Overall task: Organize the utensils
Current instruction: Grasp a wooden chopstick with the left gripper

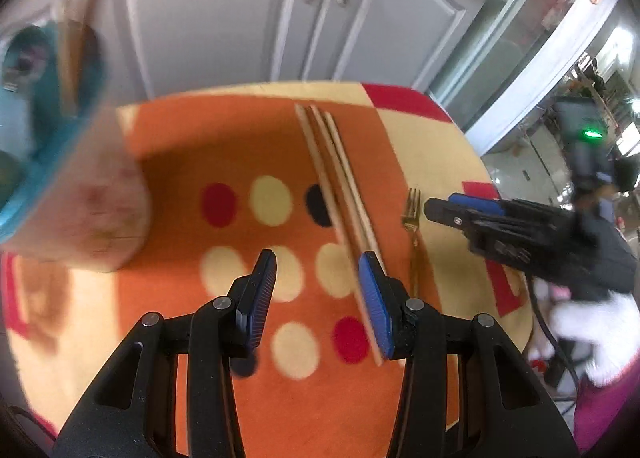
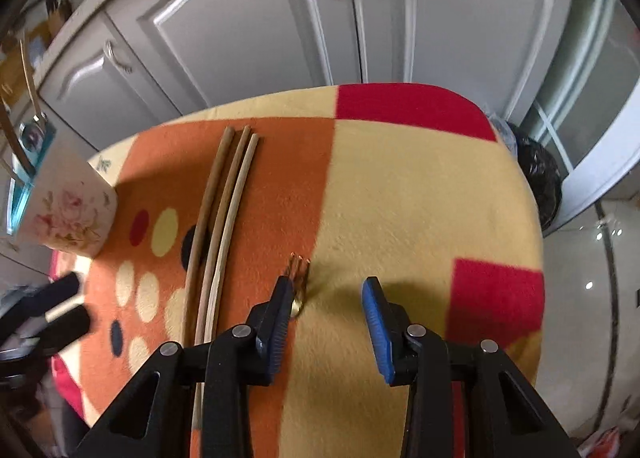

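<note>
Three wooden chopsticks [image 1: 340,186] lie side by side on the orange and yellow cloth; they also show in the right wrist view [image 2: 220,226]. A gold fork [image 1: 413,226] lies to their right, tines pointing away; it also shows in the right wrist view [image 2: 298,278]. A floral utensil holder with a teal inside [image 1: 80,194] stands at the left and holds wooden utensils; it also shows in the right wrist view [image 2: 68,214]. My left gripper [image 1: 318,264] is open above the cloth, its right finger over the chopsticks' near ends. My right gripper [image 2: 326,290] is open, its left finger over the fork.
The cloth-covered table [image 2: 400,198] stands before grey cabinet doors [image 2: 340,18]. Its edge drops off at the right, where a black bin bag [image 2: 538,174] sits on the floor. The right gripper [image 1: 468,214] shows at the right of the left wrist view.
</note>
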Demonstrator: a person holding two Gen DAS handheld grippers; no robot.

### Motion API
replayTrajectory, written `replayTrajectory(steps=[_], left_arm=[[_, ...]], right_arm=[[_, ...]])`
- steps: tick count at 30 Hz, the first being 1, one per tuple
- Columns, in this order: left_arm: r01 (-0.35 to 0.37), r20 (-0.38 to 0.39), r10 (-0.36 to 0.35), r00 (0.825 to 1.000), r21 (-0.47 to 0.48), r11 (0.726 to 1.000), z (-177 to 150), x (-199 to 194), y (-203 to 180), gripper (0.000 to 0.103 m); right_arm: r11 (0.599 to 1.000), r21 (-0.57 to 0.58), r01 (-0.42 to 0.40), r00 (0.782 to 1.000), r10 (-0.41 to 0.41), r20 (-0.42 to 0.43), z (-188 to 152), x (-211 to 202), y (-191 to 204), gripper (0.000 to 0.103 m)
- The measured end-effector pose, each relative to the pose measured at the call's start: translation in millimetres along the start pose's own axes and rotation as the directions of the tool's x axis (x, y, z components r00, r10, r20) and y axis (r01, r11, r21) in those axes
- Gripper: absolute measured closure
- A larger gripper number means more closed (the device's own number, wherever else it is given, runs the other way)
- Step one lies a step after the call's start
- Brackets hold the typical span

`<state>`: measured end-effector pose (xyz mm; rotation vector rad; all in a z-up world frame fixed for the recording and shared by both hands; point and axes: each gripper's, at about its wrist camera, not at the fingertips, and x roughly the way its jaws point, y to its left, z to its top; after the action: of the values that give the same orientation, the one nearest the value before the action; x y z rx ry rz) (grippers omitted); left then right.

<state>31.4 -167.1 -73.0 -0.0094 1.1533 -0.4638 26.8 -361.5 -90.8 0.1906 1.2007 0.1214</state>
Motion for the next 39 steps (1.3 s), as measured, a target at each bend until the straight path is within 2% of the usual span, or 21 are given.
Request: replayTrajectory(steps=[6,9,11,12,15,20,25,27,29,30,31,33,37,38,39], left_arm=[[0.024,-0.044,-0.023,0.999,0.004,1.0,10.2,35.2,-11.3,0.063],[-0.026,-0.073,0.025,0.997,-0.002,1.0,11.7,46.2,-10.6,0.084],[0.005,-0.07,-0.007,0.998,-0.028,1.0,11.5,48.3,-6.5,0.09],[0.02,-0.068,-0.022,0.997,-0.031,0.999,11.0,47.6,-5.9,0.097],[0.007,-0.062,-0.008,0.998,-0.013,1.0,6.6,39.6,-4.3,0.102],[0.011,-0.089,-0.01,0.996,0.009,1.0,-18.7,18.6,14.3,0.102],[-0.013,-0.122,0.016,0.992,0.026,1.0,-48.0,2.5,28.0,0.102],[-0.007,-0.099,0.009,0.995,0.024,1.0,-45.0,-0.9,25.7,0.102],[0.027,-0.076,-0.028,0.997,-0.007,1.0,-35.0,-0.7,21.9,0.099],[0.032,-0.074,-0.033,0.997,-0.017,0.999,-30.9,1.9,18.5,0.091],[0.036,-0.071,-0.037,0.997,-0.021,0.999,-25.1,6.3,13.1,0.078],[0.038,-0.06,-0.039,0.997,-0.021,0.999,-15.8,13.7,4.5,0.072],[-0.004,-0.067,0.005,0.998,0.006,1.0,-1.0,35.6,-10.1,0.073],[-0.02,-0.08,0.021,0.997,0.015,1.0,0.7,42.1,-12.5,0.076],[-0.031,-0.087,0.032,0.996,0.02,0.999,-0.1,45.1,-13.2,0.096]], right_arm=[[0.999,-0.001,-0.05,0.998,0.05,0.031,-5.9,-18.5,3.3,0.067],[0.997,-0.002,-0.071,0.997,0.071,0.026,-5.7,-19.6,7.8,0.067],[0.997,-0.002,-0.082,0.996,0.082,0.026,-6.3,-16.5,8.2,0.067],[0.997,0.001,-0.084,0.996,0.084,0.026,-5.9,-12.9,8.6,0.067],[0.993,0.016,-0.114,0.993,0.113,0.023,-5.5,-4.2,6.2,0.067],[0.991,0.011,-0.137,0.991,0.137,0.009,-6.8,9.5,5.9,0.067],[0.988,-0.006,-0.154,0.988,0.154,0.021,-7.5,10.7,6.5,0.067],[0.989,-0.002,-0.147,0.989,0.147,0.019,-6.2,12.8,4.9,0.067],[0.989,0.007,-0.148,0.989,0.148,0.021,-5.2,13.1,2.8,0.067],[0.989,0.012,-0.149,0.989,0.149,0.021,-5.1,13.2,2.4,0.067],[0.989,0.016,-0.15,0.988,0.15,0.02,-5.3,13.2,2.1,0.067],[0.989,0.016,-0.15,0.989,0.149,0.017,-6.6,11.8,2.4,0.067],[0.987,0.02,-0.158,0.987,0.158,0.018,-9.4,7.6,2.5,0.067],[0.987,0.019,-0.159,0.987,0.158,0.019,-10.0,6.8,2.3,0.067],[0.987,0.017,-0.161,0.987,0.16,0.018,-10.7,6.7,2.7,0.067]])
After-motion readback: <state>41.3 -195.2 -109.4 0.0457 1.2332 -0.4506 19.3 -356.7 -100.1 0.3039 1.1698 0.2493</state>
